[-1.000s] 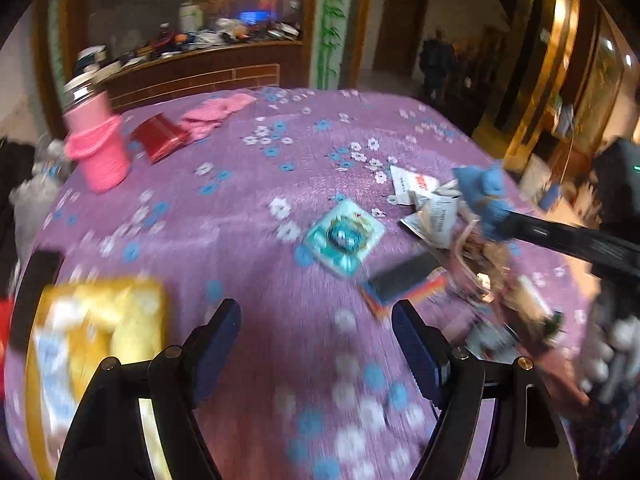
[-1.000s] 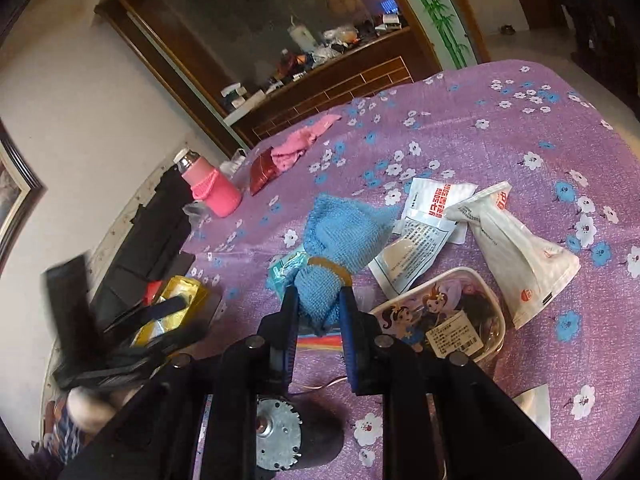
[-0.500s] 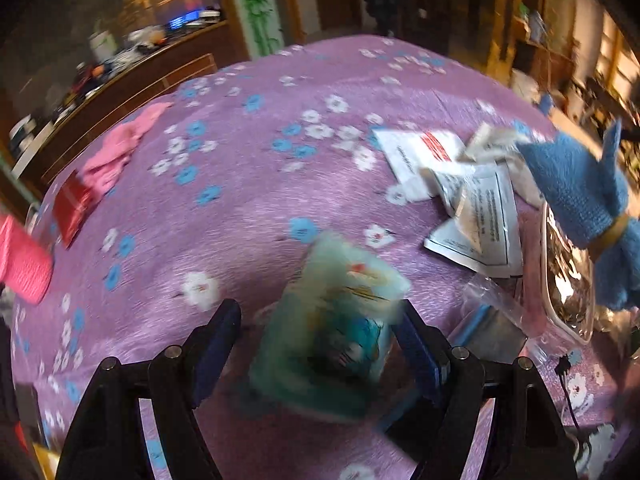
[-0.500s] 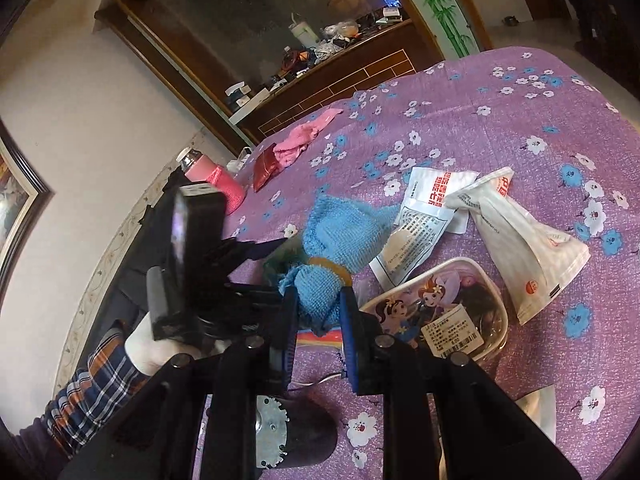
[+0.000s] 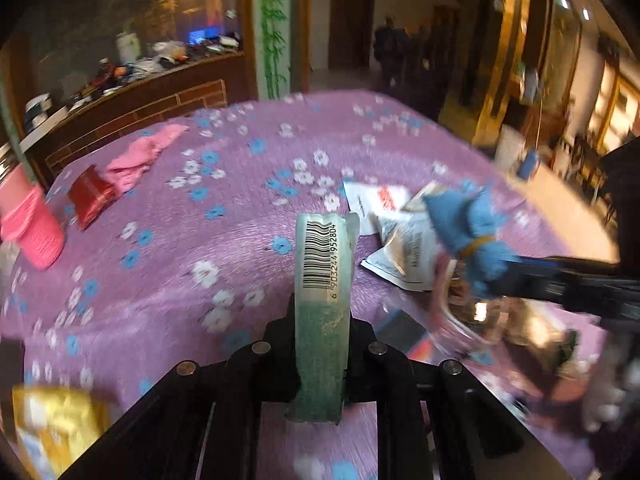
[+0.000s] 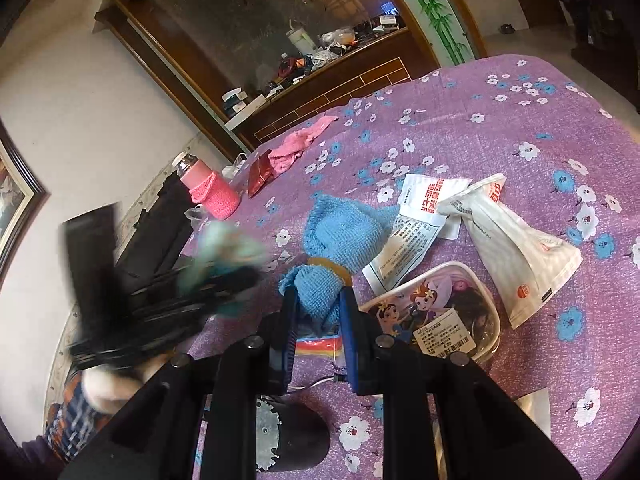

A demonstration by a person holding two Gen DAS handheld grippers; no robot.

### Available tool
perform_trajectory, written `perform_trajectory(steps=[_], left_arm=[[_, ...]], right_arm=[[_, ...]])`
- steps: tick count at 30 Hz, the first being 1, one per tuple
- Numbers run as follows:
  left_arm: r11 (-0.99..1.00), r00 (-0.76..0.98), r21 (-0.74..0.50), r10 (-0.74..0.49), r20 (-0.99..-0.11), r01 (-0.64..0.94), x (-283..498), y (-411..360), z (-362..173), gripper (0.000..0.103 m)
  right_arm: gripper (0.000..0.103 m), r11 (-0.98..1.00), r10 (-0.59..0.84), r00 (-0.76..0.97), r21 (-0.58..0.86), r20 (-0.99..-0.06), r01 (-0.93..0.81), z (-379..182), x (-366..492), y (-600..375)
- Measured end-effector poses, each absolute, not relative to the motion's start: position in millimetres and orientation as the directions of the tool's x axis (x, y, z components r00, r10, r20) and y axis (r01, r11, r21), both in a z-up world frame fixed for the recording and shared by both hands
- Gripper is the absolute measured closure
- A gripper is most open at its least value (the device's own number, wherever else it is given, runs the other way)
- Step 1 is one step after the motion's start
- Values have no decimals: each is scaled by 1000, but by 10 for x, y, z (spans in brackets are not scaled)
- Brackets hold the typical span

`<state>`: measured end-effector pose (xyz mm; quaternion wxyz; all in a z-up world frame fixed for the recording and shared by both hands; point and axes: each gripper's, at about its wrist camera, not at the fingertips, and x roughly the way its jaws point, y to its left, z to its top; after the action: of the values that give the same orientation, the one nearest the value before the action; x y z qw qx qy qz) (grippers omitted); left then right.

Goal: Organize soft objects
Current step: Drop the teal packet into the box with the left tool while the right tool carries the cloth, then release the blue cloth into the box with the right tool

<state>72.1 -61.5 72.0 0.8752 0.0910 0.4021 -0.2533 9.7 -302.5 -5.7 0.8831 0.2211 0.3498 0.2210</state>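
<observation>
A teal packet with a barcode stands upright between the jaws of my left gripper. The jaws are closing on it, with the pads pressing both its sides, and it hangs above the purple flowered tablecloth. In the right wrist view the same packet and left gripper are a blur at the left. My right gripper is shut on the lower end of a blue knitted cloth tied with a rubber band. From the left wrist this blue cloth shows at the right.
A pink cloth, a red pouch and a pink-sleeved bottle lie far left. White packets and a clear cartoon case sit by the right gripper. A yellow packet lies near left. A plaid sleeve shows.
My left gripper moved over the teal packet, shut on it and lifted it off the cloth, turned on edge. The right gripper stayed put, still holding the blue cloth.
</observation>
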Motion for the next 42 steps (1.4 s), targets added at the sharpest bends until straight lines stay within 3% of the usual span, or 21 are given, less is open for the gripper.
perform_trajectory(steps=[7, 11, 17, 24, 26, 27, 28, 30, 33, 42], left_arm=[[906, 641, -121, -376, -669, 405, -35, 198, 1144, 89], [958, 720, -121, -277, -637, 261, -524, 915, 1254, 89], [993, 704, -116, -93, -704, 16, -734, 1806, 964, 89], [988, 657, -152, -90, -749, -39, -753, 2064, 612, 88], [987, 644, -149, -75, -761, -61, -699, 2074, 513, 78], [987, 623, -138, -59, -780, -80, -637, 2085, 444, 62], [987, 601, -132, -50, -797, -93, -593, 2123, 386, 54], [980, 589, -154, -49, -807, -129, -560, 2218, 307, 53], [964, 619, -234, -108, -778, -125, -685, 2315, 373, 38], [923, 738, -369, -172, -652, -111, -1322, 2580, 623, 34]], right_arm=[[84, 802, 563, 655, 524, -504, -287, 6, 10, -2859], [84, 802, 579, 641, 495, -504, -335, 76, -67, -2641], [84, 774, 632, 581, 463, -513, -433, 267, -338, -2115], [84, 728, 675, 480, 401, -560, -556, 435, -628, -1289], [84, 707, 690, 445, 396, -571, -586, 444, -667, -1044], [84, 698, 694, 430, 394, -577, -598, 442, -682, -935], [84, 689, 697, 413, 387, -587, -612, 428, -700, -796], [84, 671, 700, 376, 380, -608, -637, 388, -725, -507], [84, 652, 699, 331, 376, -633, -658, 335, -724, -200], [83, 661, 627, 207, 373, -751, -651, 50, -191, 766]])
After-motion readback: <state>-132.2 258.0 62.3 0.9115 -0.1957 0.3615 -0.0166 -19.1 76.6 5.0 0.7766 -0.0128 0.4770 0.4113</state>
